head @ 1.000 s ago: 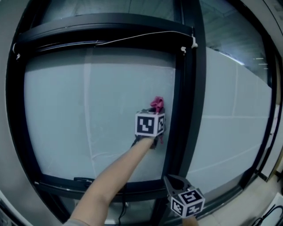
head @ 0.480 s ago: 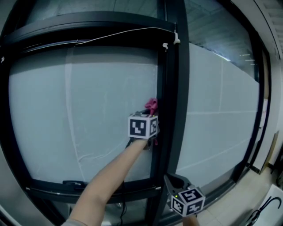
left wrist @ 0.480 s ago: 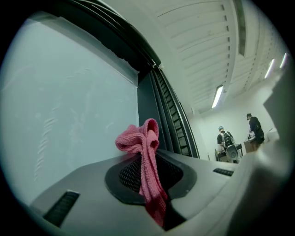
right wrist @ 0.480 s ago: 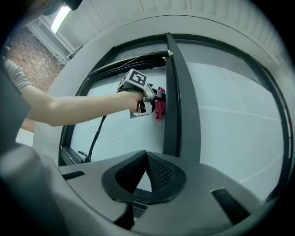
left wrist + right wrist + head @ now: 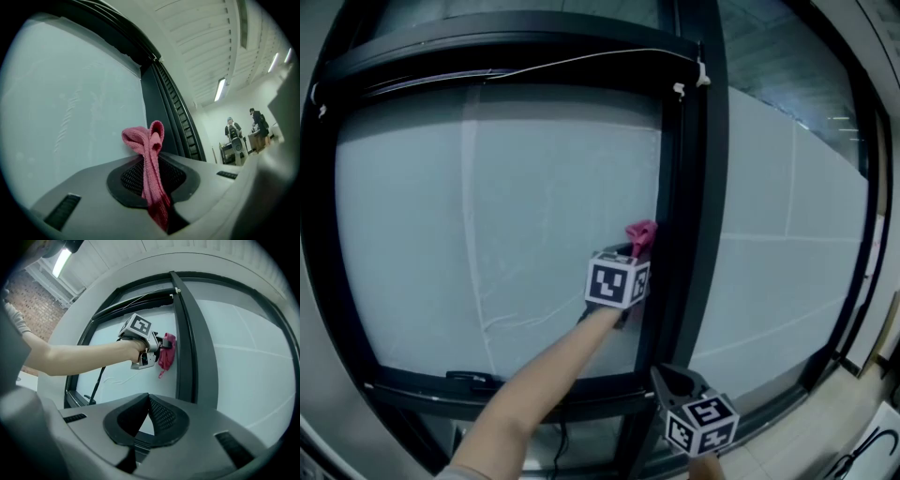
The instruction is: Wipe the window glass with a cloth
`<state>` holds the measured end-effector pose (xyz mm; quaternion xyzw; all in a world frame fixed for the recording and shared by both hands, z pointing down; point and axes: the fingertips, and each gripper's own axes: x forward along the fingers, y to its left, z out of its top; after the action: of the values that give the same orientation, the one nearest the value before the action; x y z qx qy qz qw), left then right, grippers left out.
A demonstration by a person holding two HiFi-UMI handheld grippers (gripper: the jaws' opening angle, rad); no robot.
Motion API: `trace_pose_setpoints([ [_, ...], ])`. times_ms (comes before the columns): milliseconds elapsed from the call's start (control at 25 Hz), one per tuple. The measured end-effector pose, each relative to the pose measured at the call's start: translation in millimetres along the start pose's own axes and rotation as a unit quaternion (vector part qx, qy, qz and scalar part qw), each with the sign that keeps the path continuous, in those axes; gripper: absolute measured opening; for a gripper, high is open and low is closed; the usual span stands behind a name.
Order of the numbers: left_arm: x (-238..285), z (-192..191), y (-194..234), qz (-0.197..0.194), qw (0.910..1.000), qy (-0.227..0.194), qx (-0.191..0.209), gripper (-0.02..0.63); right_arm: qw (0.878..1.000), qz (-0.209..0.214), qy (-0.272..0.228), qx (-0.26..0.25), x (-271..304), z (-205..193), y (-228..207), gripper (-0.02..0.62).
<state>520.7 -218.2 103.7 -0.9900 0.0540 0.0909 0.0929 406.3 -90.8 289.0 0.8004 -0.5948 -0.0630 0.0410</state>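
A pink cloth (image 5: 640,236) (image 5: 149,159) (image 5: 167,350) is clamped in my left gripper (image 5: 630,255) (image 5: 151,176) and presses against the window glass (image 5: 506,234) close to the black centre mullion (image 5: 689,187). The jaws are shut on the cloth, whose folded end sticks out past them. My right gripper (image 5: 667,382) (image 5: 146,406) hangs low at the bottom centre, away from the glass, with its jaws closed and nothing between them. In the right gripper view the outstretched arm and left gripper (image 5: 158,347) reach to the right edge of the left pane.
A black frame (image 5: 525,52) surrounds the left pane, with a thin white cord (image 5: 581,61) along its top. A second pane (image 5: 787,234) lies right of the mullion. A black cable (image 5: 96,383) hangs near the sill. Two people (image 5: 241,131) stand far off in the room.
The left gripper with the cloth has slid down the glass and slightly right, staying beside the mullion. The right gripper has stayed low in the same place.
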Motion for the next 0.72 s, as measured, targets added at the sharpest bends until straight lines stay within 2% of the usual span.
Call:
trace_pose_setpoints([
  [200, -21.5, -10.3, 29.6, 0.046, 0.9986, 0.025, 0.010, 0.051, 0.999, 0.032, 0.000, 0.000, 15.5, -0.4, 20.1, -0.011],
  [400, -47.4, -15.9, 52.1, 0.071, 0.9965, 0.044, 0.014, 0.051, 0.998, 0.066, 0.003, 0.001, 30.3, -3.1, 44.2, -0.011],
  [720, -94.9, -13.5, 91.6, 0.105, 0.9928, 0.049, 0.031, 0.051, 0.993, 0.115, 0.003, 0.008, 55.6, -3.6, 85.7, -0.011],
])
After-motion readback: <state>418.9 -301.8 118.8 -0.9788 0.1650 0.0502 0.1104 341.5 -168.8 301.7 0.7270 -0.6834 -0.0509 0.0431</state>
